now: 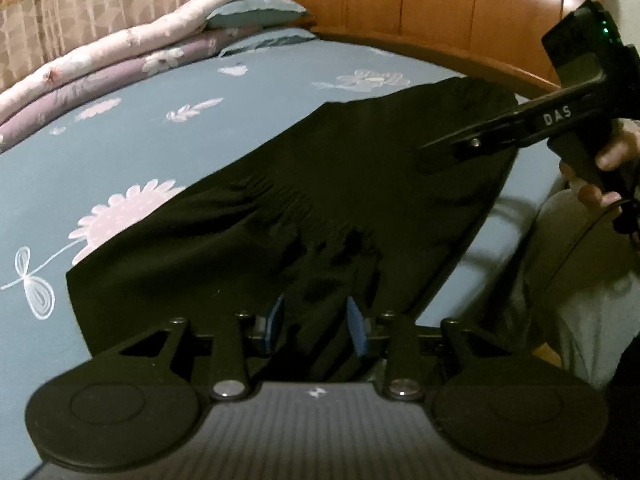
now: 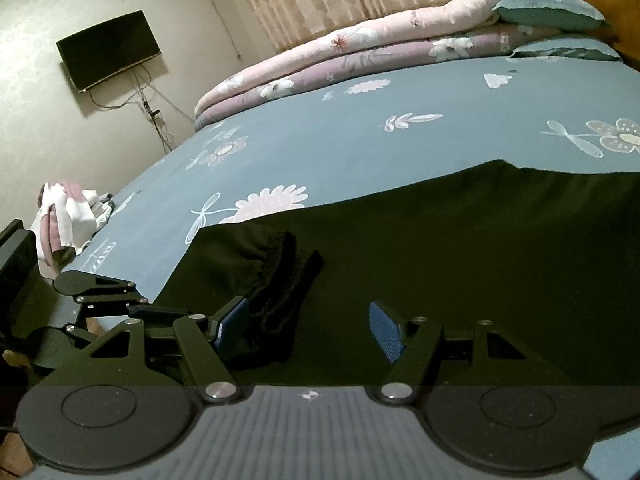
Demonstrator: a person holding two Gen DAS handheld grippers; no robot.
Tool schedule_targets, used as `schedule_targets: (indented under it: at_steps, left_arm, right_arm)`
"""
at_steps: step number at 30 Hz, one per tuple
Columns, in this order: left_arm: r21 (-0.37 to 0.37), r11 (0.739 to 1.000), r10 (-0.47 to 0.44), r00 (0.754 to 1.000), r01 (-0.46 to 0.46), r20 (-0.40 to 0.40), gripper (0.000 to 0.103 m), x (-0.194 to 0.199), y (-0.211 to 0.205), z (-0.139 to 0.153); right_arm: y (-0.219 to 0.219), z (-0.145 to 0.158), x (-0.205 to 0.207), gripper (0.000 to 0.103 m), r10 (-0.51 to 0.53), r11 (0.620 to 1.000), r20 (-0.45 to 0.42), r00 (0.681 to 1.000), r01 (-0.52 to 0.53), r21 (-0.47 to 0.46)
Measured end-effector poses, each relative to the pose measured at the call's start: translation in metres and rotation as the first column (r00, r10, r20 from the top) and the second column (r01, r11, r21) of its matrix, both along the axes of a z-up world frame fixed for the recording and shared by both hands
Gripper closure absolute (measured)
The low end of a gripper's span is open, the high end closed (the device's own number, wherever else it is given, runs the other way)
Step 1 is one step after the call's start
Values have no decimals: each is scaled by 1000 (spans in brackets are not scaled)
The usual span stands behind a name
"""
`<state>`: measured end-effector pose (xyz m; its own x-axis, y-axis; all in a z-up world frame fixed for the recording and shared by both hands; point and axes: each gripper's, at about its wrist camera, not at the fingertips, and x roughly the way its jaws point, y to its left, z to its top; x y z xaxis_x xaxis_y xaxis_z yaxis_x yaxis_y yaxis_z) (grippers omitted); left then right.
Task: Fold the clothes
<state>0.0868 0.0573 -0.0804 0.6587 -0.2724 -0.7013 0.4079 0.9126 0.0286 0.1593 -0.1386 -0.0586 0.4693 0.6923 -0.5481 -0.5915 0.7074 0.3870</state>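
Note:
A black garment with a gathered elastic waistband lies spread on a blue flowered bed sheet. In the left wrist view my left gripper is shut on a bunch of the black cloth, whose pleats run in between the blue pads. My right gripper stands open low over the garment, the waistband lying just inside its left pad. It shows from the side in the left wrist view as the right gripper. The left gripper reaches the garment's edge at left.
Folded quilts and pillows are stacked along the bed's far side, under a wooden headboard. A pile of light clothes lies at the bed's end. A person's hand holds the right gripper. A dark screen hangs on the wall.

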Motion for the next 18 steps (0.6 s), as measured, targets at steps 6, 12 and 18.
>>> schedule_targets:
  at_steps: [6, 12, 18]
  left_arm:
    - [72, 997, -37, 999, 39, -26, 72, 0, -7, -5]
    - [131, 989, -72, 997, 72, 0, 101, -3, -14, -6]
    - [160, 980, -120, 993, 116, 14, 103, -13, -18, 2]
  right_arm:
    - [6, -1, -2, 31, 14, 1000, 0, 1000, -14, -13]
    - [7, -1, -3, 31, 15, 1000, -6, 1000, -15, -10]
    - [6, 0, -3, 31, 14, 1000, -11, 1000, -14, 2]
